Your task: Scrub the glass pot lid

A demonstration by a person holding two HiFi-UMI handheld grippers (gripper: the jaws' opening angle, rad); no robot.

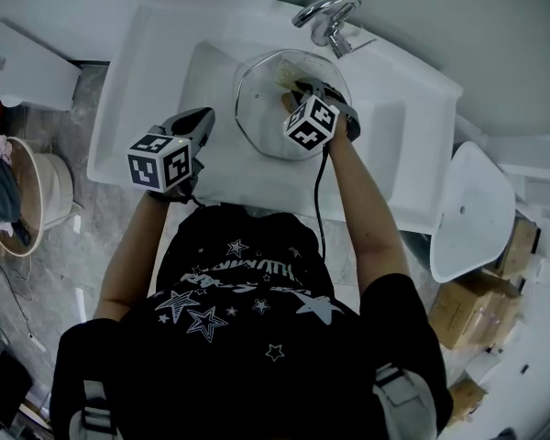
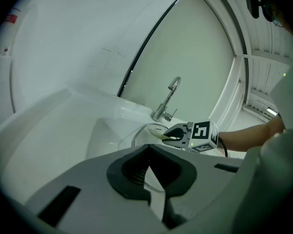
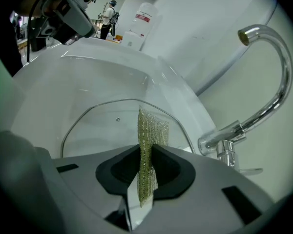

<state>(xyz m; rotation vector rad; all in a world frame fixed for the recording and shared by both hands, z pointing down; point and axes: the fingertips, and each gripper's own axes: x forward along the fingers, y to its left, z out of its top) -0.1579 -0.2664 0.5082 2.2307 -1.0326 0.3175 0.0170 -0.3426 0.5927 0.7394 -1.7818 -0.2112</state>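
A round glass pot lid (image 1: 259, 99) lies in the white sink basin (image 1: 211, 67) under the faucet. My right gripper (image 1: 300, 90) hovers over the lid's far side, shut on a yellow-green mesh scrub cloth (image 3: 146, 145). The cloth stands up between the jaws and reaches the glass lid (image 3: 102, 123). My left gripper (image 1: 203, 117) is held above the basin's left part, apart from the lid, jaws shut on nothing. From the left gripper (image 2: 149, 172), the lid (image 2: 141, 132) and the right gripper (image 2: 172, 134) with the cloth (image 2: 157, 136) show ahead.
A chrome faucet (image 1: 330, 15) curves over the basin's back edge; it is close on the right at the faucet (image 3: 263, 77). A white toilet seat (image 1: 472, 209) stands right of the sink, cardboard boxes (image 1: 477, 310) beyond. A bucket (image 1: 38, 191) sits on the floor left.
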